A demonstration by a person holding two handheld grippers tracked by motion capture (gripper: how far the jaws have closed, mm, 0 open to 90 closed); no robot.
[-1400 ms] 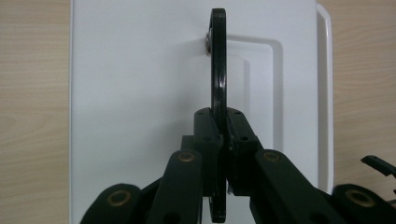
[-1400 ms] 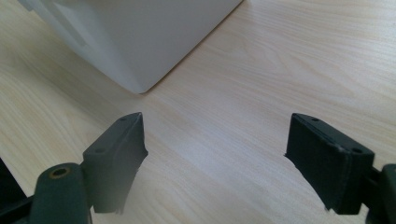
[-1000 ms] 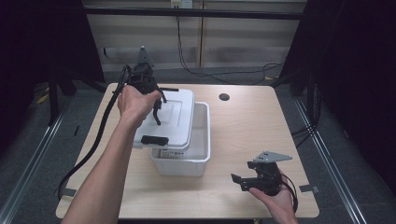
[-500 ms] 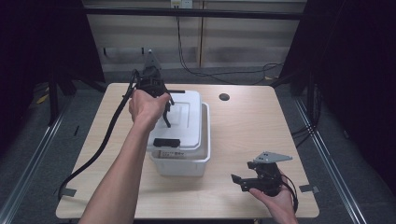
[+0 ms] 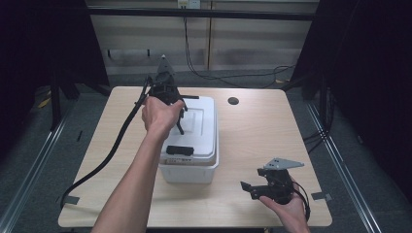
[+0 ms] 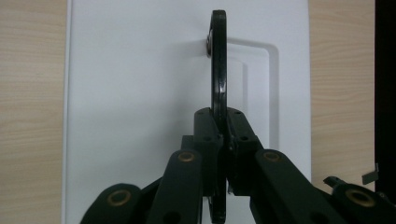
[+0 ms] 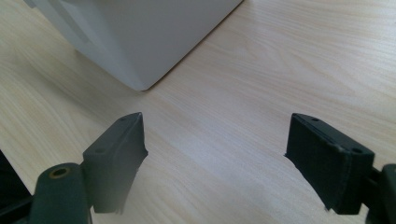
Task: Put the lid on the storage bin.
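Note:
A white lidded bin [image 5: 188,171] stands mid-table. Its white lid [image 5: 199,127] lies flat on top, with a black clip [image 5: 180,149] at the near edge. My left gripper [image 5: 179,116] reaches over the lid from the far left and is shut on the lid's thin black handle [image 6: 218,70], which stands upright between the jaws of the left gripper [image 6: 227,140] over the lid [image 6: 140,93]. My right gripper [image 5: 248,190] rests near the table's front right, open and holding nothing. From the right gripper [image 7: 217,158], the bin's corner [image 7: 140,42] shows just ahead on the wooden table [image 7: 280,70].
A dark round hole [image 5: 233,101] marks the table's far side. The left gripper's black cable [image 5: 111,150] trails off the front left corner. Tape marks [image 5: 320,196] sit near the front edge. Bare wood lies right of the bin.
The lid, earlier offset to the left of the bin, has shifted right and back and now lies square on it, left gripper still holding the handle. The right gripper stayed put.

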